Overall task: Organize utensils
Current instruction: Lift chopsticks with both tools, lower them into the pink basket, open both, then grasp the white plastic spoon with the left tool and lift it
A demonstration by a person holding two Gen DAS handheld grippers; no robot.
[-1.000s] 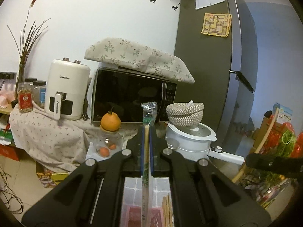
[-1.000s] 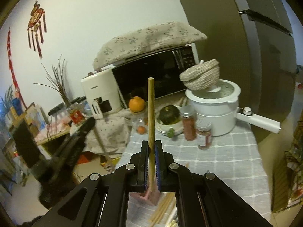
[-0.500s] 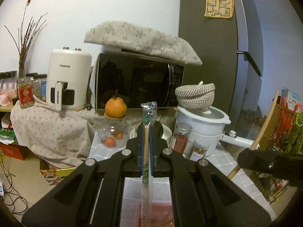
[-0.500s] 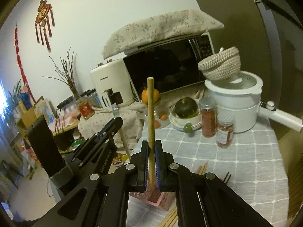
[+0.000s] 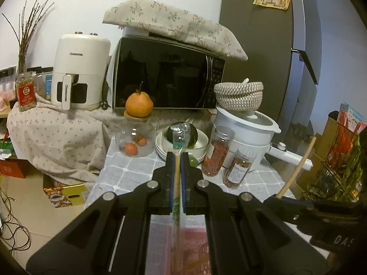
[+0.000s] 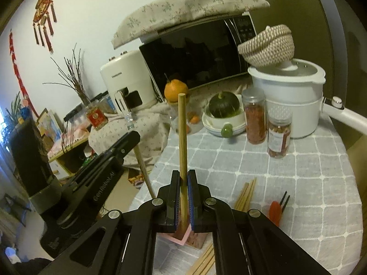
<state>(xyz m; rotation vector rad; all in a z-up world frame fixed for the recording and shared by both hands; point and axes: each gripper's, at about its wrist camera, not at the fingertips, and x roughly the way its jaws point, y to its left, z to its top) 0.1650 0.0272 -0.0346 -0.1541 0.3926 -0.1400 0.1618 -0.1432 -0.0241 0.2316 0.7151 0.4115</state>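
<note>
While my left tongs [image 5: 176, 160] clamp a wrapped chopstick pair [image 5: 177, 197] and my right tongs [image 6: 182, 181] clamp a bare stick [image 6: 182, 137], I hold both upright above the pink holder [image 6: 183, 237] on the desk [image 6: 309, 183], probably so they drop in end-first.

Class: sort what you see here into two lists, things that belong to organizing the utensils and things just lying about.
Belongs to the job:
wrapped chopsticks in left gripper
wooden stick in right gripper
pink holder
loose chopsticks
red fork

Lying about:
microwave
air fryer
spice jars
squash
</note>
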